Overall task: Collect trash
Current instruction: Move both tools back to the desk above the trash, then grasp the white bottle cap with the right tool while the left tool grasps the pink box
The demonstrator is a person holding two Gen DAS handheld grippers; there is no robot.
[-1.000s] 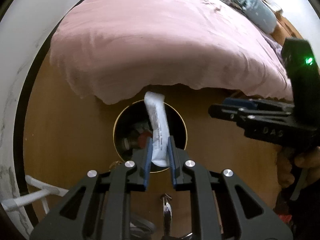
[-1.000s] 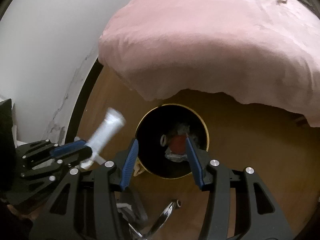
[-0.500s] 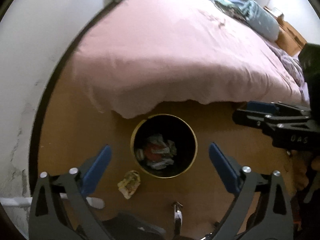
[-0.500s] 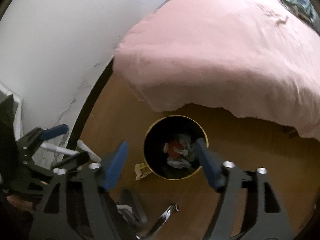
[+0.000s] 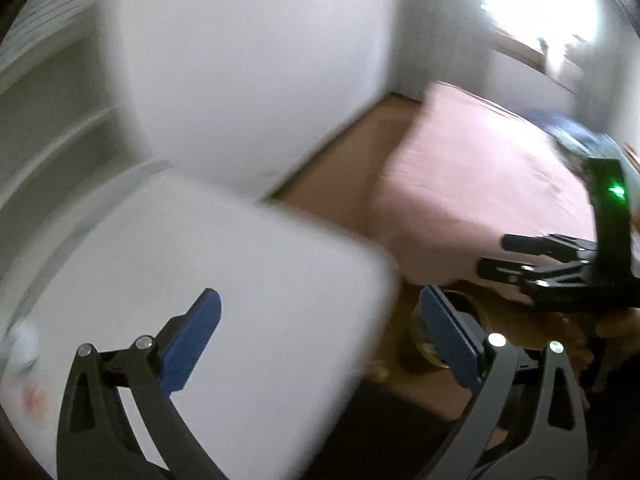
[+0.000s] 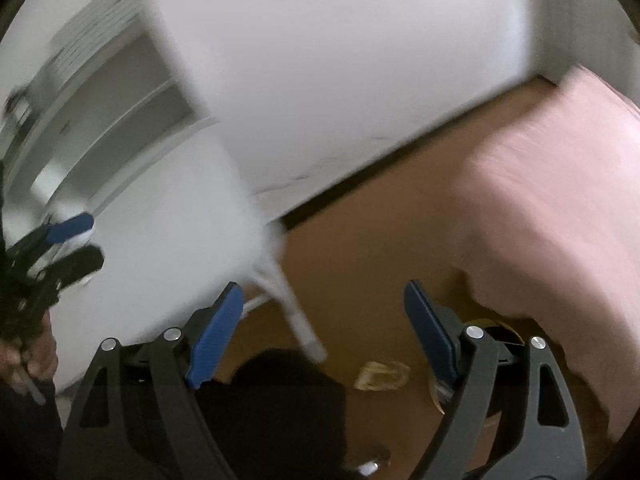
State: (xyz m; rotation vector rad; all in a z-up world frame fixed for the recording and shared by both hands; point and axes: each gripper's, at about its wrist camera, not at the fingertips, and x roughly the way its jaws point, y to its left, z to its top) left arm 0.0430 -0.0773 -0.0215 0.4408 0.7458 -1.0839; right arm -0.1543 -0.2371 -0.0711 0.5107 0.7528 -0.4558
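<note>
Below, a crumpled wrapper (image 6: 382, 376) is lying on the floor (image 6: 360, 280) between the wide-open, empty right tool (image 6: 324, 340) fingers, nearer it than the equally open, empty left tool (image 5: 320, 340).

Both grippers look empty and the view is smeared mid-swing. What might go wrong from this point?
Left gripper swings open over the white table; in this blur it may clip the table edge. The crumpled wrapper on the floor, beside the bin, may get left behind. Right gripper hangs near the table leg.
</note>
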